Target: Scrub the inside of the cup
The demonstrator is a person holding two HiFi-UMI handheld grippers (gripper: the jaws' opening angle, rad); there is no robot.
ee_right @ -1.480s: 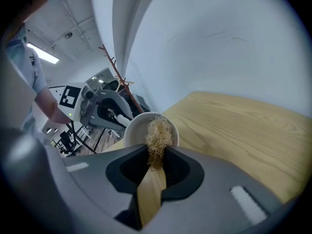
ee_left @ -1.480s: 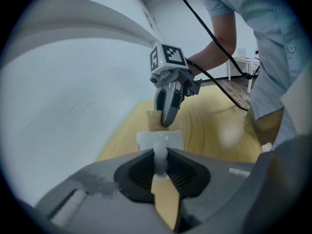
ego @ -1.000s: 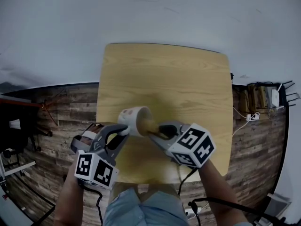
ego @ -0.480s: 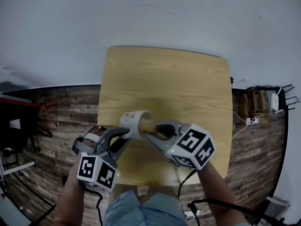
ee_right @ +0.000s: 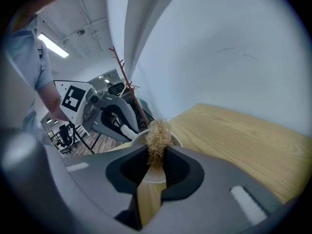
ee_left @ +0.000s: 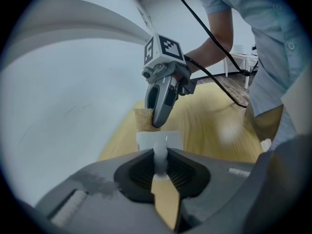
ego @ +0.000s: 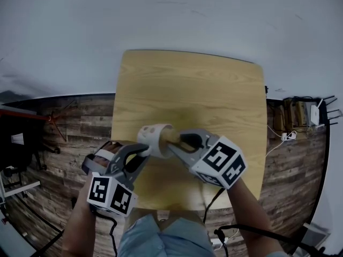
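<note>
A white cup (ego: 151, 136) lies tilted on its side above the wooden table (ego: 214, 90), mouth turned to the right. My left gripper (ego: 143, 152) is shut on the cup's handle (ee_left: 160, 156), which shows pinched between its jaws in the left gripper view. My right gripper (ego: 175, 143) is shut on a tan fibrous scrubber (ego: 170, 136) that sits at the cup's mouth. In the right gripper view the scrubber (ee_right: 157, 139) stands up between the jaws, with the cup's rim (ee_right: 138, 137) just behind it and the left gripper (ee_right: 127, 130) beyond. The cup's inside is mostly hidden.
The table stands against a white wall (ego: 171, 20), with plank flooring (ego: 64, 122) to either side. Cables and a white router (ego: 313, 111) sit on the floor at the right. A thin red stand (ee_right: 127, 89) rises at the left. The person's sleeve (ee_left: 273, 38) is close behind.
My right gripper has rolled and shifted slightly up the picture with the scrubber, staying at the cup's mouth. The left gripper and the cup have held still.
</note>
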